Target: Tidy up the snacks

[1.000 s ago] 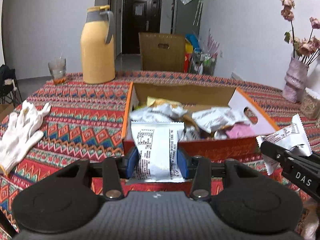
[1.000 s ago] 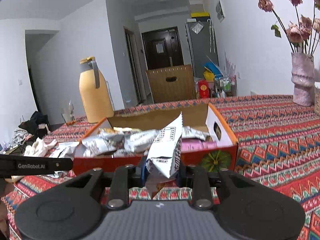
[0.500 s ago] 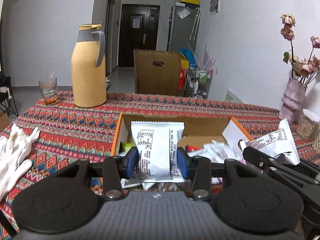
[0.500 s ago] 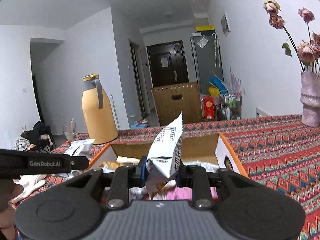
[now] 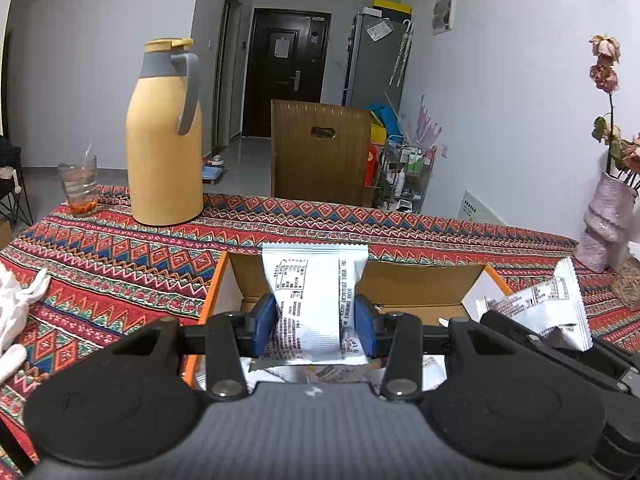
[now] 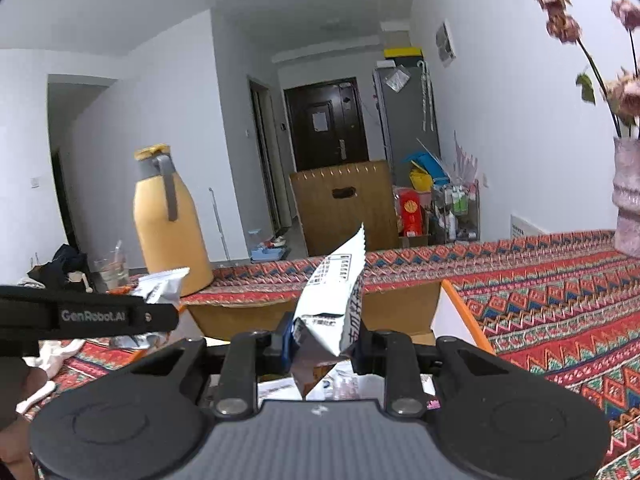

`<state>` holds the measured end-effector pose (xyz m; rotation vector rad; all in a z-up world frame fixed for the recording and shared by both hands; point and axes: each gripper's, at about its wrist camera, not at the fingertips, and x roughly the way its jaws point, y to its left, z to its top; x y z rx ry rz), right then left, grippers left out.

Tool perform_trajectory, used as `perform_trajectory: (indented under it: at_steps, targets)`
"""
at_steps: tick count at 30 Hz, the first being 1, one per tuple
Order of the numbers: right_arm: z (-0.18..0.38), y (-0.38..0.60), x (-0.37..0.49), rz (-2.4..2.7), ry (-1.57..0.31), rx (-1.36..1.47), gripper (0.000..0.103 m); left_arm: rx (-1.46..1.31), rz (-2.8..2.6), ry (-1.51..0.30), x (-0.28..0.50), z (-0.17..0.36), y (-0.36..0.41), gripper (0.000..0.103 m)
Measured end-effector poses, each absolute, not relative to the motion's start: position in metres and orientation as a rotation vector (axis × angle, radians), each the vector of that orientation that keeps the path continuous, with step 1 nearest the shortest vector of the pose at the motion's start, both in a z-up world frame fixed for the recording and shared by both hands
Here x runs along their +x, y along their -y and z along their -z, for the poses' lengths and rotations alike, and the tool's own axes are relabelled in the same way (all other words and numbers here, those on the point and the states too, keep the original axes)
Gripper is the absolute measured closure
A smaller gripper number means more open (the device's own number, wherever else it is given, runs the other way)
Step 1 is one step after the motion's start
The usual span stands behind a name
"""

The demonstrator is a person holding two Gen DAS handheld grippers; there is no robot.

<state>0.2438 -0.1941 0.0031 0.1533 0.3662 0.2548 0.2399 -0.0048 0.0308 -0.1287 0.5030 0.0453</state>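
Observation:
My left gripper (image 5: pixel 314 322) is shut on a white snack packet (image 5: pixel 312 296) with black print, held upright over the open orange cardboard box (image 5: pixel 416 280). My right gripper (image 6: pixel 322 338) is shut on a second white snack packet (image 6: pixel 336 304), tilted, above the same box (image 6: pixel 460 312). In the left wrist view the right gripper's packet (image 5: pixel 536 312) shows at the right. In the right wrist view the left gripper's arm (image 6: pixel 88 314) and its packet (image 6: pixel 160 288) show at the left. More packets (image 5: pixel 328 372) lie inside the box, mostly hidden by the grippers.
A yellow thermos jug (image 5: pixel 166 140) and a glass (image 5: pixel 78 184) stand at the table's far left. A pink vase of dried flowers (image 5: pixel 606 220) stands far right. White gloves (image 5: pixel 16 304) lie on the patterned cloth at left. A wooden chair back (image 5: pixel 320 152) rises behind the table.
Both grippers, each still holding its packet, have moved forward from in front of the box to over it. The box's contents have slipped below the gripper bodies.

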Motion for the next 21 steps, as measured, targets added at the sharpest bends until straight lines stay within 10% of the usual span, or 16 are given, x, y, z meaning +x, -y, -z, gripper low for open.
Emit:
perform_trajectory:
  at_steps: [6, 10, 15, 21]
  targets:
    - [0.013, 0.194, 0.26, -0.231, -0.412, 0.152, 0.077, -0.116, -0.053, -0.53, 0.251, -0.014, 0.003, 0.059]
    - [0.019, 0.192, 0.264, -0.228, -0.446, 0.14, 0.074, -0.123, -0.05, -0.513, 0.247, -0.013, 0.0, 0.027]
    - [0.02, 0.195, 0.263, -0.193, -0.44, 0.138, 0.012, -0.13, -0.06, -0.47, 0.238, -0.017, -0.002, 0.001]
    - [0.02, 0.202, 0.263, -0.153, -0.442, 0.147, 0.0, -0.144, -0.059, -0.468, 0.236, -0.02, -0.005, 0.0]
